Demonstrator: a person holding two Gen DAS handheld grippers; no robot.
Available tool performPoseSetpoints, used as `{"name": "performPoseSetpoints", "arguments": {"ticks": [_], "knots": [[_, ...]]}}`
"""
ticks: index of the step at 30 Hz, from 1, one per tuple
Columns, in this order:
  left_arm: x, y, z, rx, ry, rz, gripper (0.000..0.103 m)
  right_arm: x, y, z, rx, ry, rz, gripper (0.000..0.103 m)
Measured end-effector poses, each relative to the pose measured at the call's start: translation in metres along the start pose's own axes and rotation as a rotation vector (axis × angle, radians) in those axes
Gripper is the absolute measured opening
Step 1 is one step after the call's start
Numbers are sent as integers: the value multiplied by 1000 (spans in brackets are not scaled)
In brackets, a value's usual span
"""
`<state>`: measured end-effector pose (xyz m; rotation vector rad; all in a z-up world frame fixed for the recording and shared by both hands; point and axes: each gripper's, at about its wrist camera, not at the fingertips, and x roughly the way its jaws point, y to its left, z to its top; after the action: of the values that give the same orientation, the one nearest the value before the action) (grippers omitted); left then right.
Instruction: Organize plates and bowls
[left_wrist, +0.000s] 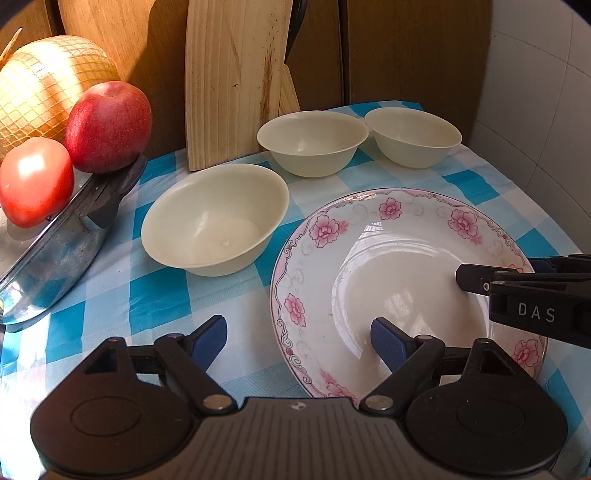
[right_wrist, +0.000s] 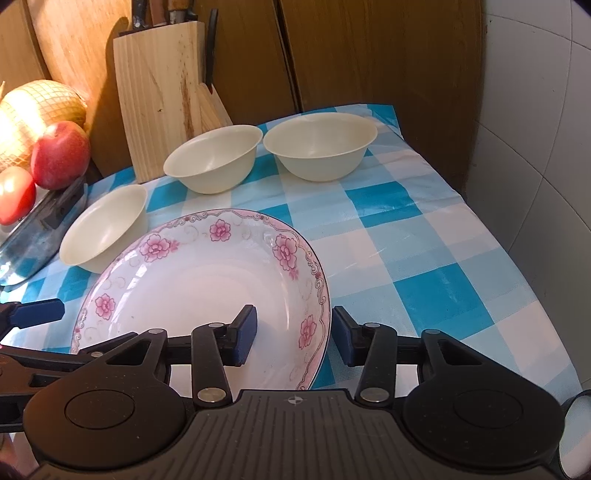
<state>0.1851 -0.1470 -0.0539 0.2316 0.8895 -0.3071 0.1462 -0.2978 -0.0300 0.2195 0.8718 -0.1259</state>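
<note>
Two tools straddle opposite rims of the floral plate (left_wrist: 402, 280) on the checked surface (right_wrist: 424, 258): right tool (right_wrist: 293, 341) jaws apart around its right rim, left tool (left_wrist: 299, 341) wide apart around its left rim, cream bowls (left_wrist: 216, 225) beyond.

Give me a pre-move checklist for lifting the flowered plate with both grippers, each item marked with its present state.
1. Right gripper straddles the flowered plate rim, one finger inside, one outside: ok.
2. Right pads pressing the rim: not ok, gaps show on both sides.
3. Left gripper straddles the opposite rim: ok, jaws wide.
4. Plate empty: ok.
5. Nearest cream bowl apart from the plate: cannot tell, edges look very close.
6. Checked cloth right of the plate free of objects: ok.
</note>
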Motion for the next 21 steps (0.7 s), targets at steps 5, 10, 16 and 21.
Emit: {"name": "performPoseSetpoints", "arguments": {"ticks": [5, 10, 16, 21], "knots": [[4, -4, 5, 2, -4, -20, 79, 2, 3, 2, -28, 1, -7, 50], [8, -6, 8, 7, -10, -57, 79, 2, 3, 2, -38, 0, -2, 50], [13, -2, 11, 1, -14, -87, 80, 3, 1, 2, -40, -4, 19, 49], [15, -2, 12, 6, -19, -92, 78, 3, 1, 2, -47, -9, 21, 49]]}}
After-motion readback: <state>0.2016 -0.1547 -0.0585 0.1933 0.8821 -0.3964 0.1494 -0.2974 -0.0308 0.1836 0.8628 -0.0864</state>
